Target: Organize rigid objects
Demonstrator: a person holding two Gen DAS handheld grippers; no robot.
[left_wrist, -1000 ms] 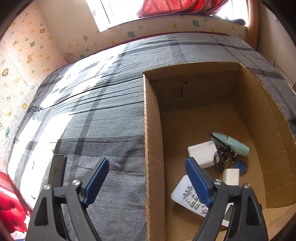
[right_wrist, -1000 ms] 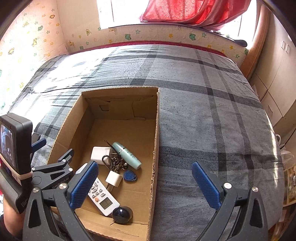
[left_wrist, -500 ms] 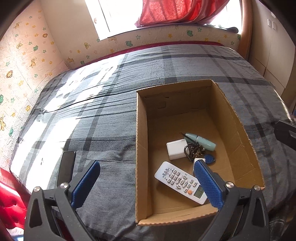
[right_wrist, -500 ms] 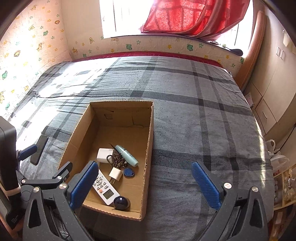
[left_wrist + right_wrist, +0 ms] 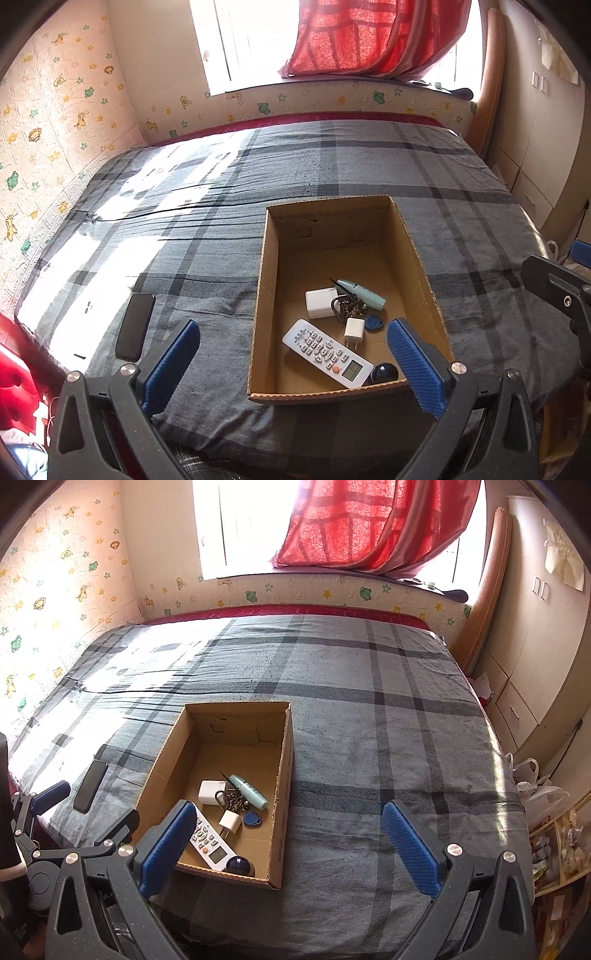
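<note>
Sunlit and wide, the plaid bed (image 5: 332, 166) filled both frames, a cardboard box (image 5: 260, 295) at lower centre holding a remote (image 5: 327, 353), charger (image 5: 320, 302) and keys (image 5: 349, 308). A phone (image 5: 135, 326) lay outside, lower left. Both left tongs (image 5: 291, 365) and right tongs (image 5: 288, 845) hung released and empty; judging so, boxing the phone came next, with a flat, edgewise pinch.

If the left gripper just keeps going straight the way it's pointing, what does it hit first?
Probably the grey plaid bedspread, just left of the open brown cardboard box. The open left gripper centres near the box's left wall, so depth is uncertain; its right finger might clip the box.
</note>
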